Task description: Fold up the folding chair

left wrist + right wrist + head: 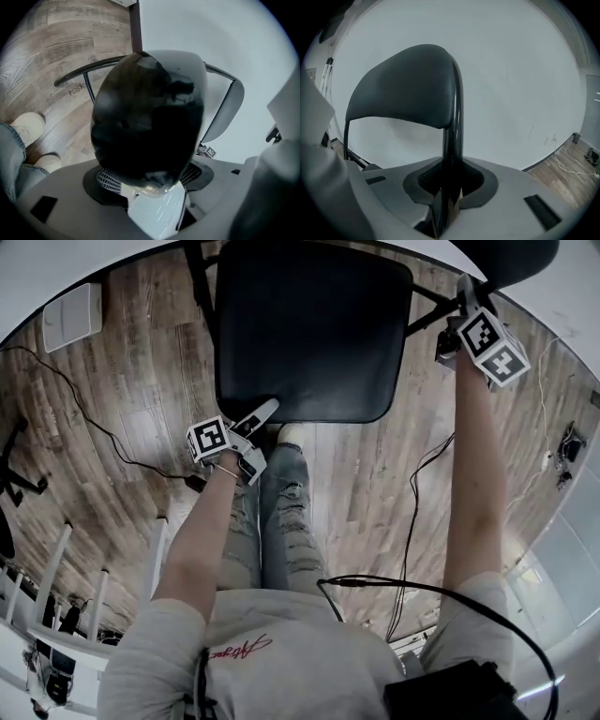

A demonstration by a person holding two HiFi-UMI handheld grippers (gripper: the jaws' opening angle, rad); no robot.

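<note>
The folding chair stands open in front of me, its black seat at the top middle of the head view. My left gripper reaches the seat's front edge; in the left gripper view the seat fills the space between wide jaws, and my left gripper looks open around it. My right gripper is at the chair's right rear. There the jaws are closed tight on the black frame tube just below the curved backrest, so my right gripper is shut on it.
The person's legs in ripped jeans stand just in front of the seat, shoes on the wooden floor. Black cables trail on the floor at left and right. A white box lies far left. A white wall rises behind the chair.
</note>
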